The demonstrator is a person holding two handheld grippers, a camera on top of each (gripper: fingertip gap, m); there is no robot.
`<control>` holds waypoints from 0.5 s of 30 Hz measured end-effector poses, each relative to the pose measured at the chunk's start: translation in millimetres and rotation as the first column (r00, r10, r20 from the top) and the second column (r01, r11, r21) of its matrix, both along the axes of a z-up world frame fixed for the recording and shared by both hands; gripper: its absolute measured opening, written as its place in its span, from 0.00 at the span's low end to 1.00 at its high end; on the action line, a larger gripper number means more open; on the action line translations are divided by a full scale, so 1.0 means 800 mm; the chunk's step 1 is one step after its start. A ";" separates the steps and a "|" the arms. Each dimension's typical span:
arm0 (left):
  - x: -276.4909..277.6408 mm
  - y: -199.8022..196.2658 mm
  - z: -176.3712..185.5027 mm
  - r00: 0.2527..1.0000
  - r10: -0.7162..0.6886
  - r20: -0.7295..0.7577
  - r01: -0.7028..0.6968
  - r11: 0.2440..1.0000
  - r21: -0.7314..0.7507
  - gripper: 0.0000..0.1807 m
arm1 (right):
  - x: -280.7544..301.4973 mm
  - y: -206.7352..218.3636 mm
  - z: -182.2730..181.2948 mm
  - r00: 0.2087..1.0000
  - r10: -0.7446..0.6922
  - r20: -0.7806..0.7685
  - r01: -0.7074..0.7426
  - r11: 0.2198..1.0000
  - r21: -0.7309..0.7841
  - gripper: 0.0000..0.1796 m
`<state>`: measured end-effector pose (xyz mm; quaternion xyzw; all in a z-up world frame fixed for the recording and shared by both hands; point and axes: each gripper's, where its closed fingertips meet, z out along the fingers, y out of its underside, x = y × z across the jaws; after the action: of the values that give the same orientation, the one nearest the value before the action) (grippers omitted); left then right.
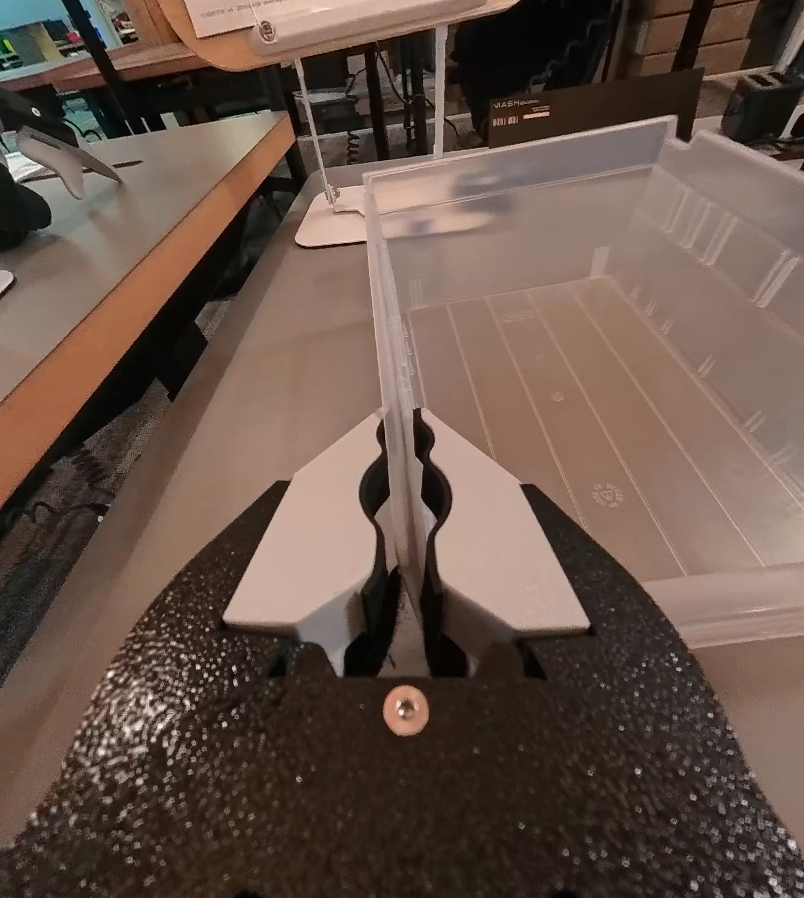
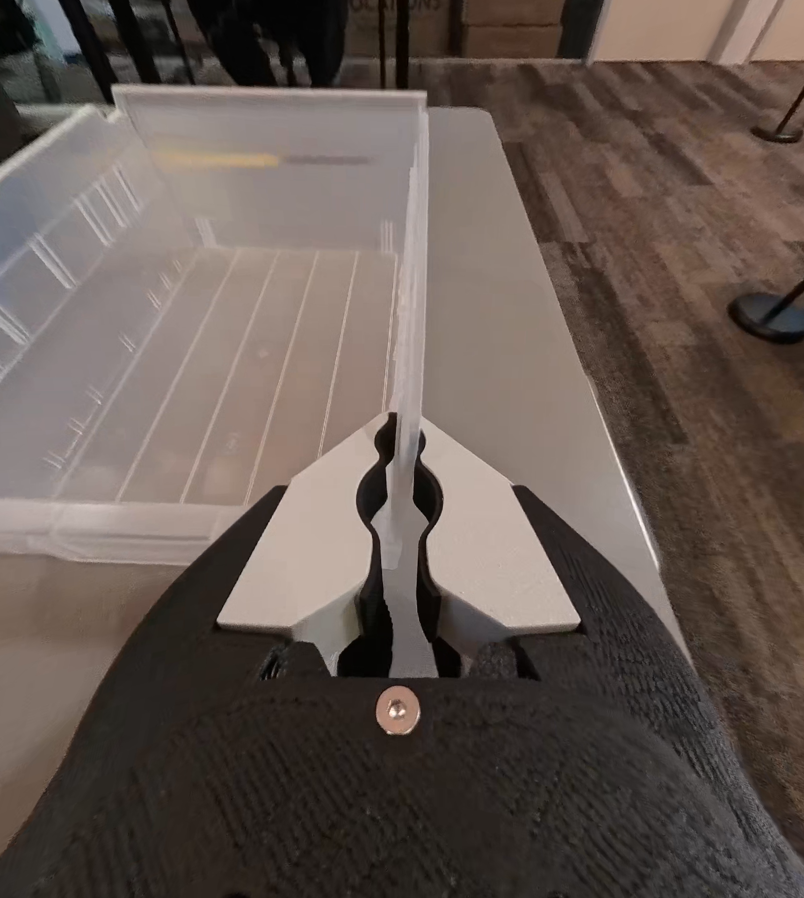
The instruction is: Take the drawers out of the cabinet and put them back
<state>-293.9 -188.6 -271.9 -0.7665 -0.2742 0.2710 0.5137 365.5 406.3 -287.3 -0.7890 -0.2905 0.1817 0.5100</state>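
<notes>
On the grey bench (image 1: 254, 437) we see a clear plastic drawer (image 1: 633, 388), out of any cabinet, its ribbed floor bare. Our left gripper (image 1: 402, 427) has its fingers (image 1: 336, 510) pinching the drawer's left side wall near the front corner, the thin wall standing upright between the wavy black pads. Our right gripper (image 2: 407, 427) pinches the opposite, right side wall in the same way, fingers (image 2: 477, 525) closed on the plastic. Whether the drawer rests on the bench or is slightly lifted we cannot tell. Beside it, to the left, a neighbouring table (image 1: 98, 252) carries another black gripper (image 1: 11, 160); to the right lies patterned carpet (image 2: 681, 243) with round black stand bases (image 2: 769, 320).
</notes>
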 end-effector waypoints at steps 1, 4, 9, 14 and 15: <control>-0.002 0.001 0.000 1.000 -0.008 -0.001 0.008 1.000 -0.001 0.02 | 0.000 0.001 0.001 1.000 -0.015 -0.020 0.016 1.000 0.011 0.02; -0.010 0.001 0.004 0.999 -0.003 -0.054 0.004 1.000 0.008 0.03 | 0.019 0.001 0.036 0.991 -0.128 -0.046 0.134 0.973 0.186 0.21; -0.011 -0.008 0.049 0.952 0.114 -0.283 -0.114 0.993 0.017 0.35 | 0.010 -0.049 0.149 0.978 -0.165 -0.123 0.206 0.800 0.563 0.31; 0.063 0.051 0.159 0.889 0.053 -0.455 0.021 0.987 0.157 0.42 | -0.116 -0.143 0.224 0.996 0.038 -0.079 0.046 0.548 0.835 0.31; 0.086 0.081 0.178 0.882 0.000 -0.472 0.091 0.981 0.171 0.42 | -0.154 -0.165 0.227 0.990 0.118 -0.071 -0.003 0.530 0.848 0.30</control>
<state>-225.2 -124.1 -129.4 -0.6322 -0.1479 0.4092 0.6411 242.3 274.1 -106.0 -0.4208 -0.3381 0.0831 0.8377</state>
